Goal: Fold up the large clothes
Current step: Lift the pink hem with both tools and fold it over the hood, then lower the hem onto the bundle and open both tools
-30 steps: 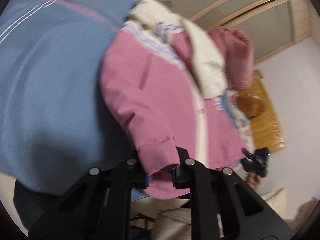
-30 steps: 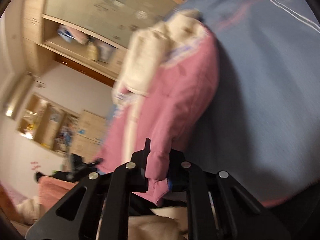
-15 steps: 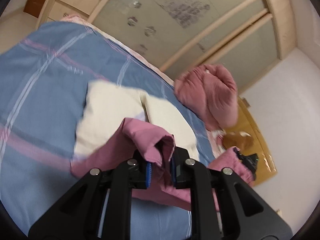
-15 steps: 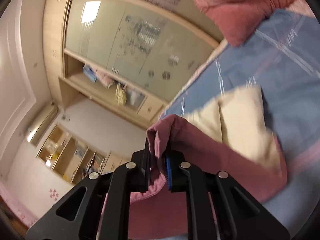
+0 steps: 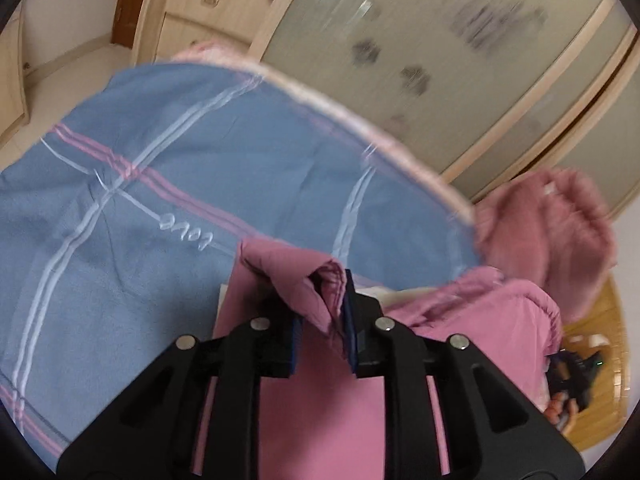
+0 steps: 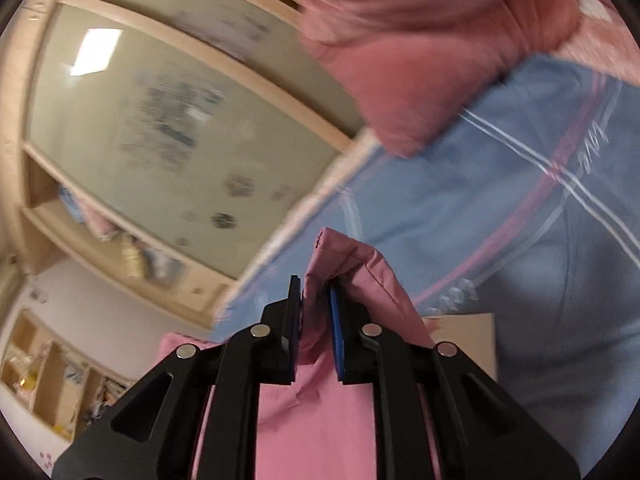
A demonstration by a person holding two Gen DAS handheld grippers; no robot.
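A pink jacket (image 5: 320,408) with a cream lining lies on the blue checked bedspread (image 5: 132,208). My left gripper (image 5: 322,300) is shut on a bunched fold of the jacket's pink fabric, held over the bedspread. In the right wrist view my right gripper (image 6: 314,308) is shut on another pink fold of the jacket (image 6: 316,424), above the bedspread (image 6: 520,248). A strip of the cream lining (image 6: 464,332) shows beside the right fingers. Most of the jacket is hidden under the grippers.
A pink quilt (image 5: 548,232) is piled at the head of the bed, also large in the right wrist view (image 6: 432,48). A wardrobe with frosted sliding doors (image 5: 420,40) stands beyond the bed. Shelves (image 6: 52,380) line the far wall.
Both grippers have carried their pink folds forward over the jacket toward the far bed edge. The cream lining, open to view half a second ago, is now mostly covered by pink fabric.
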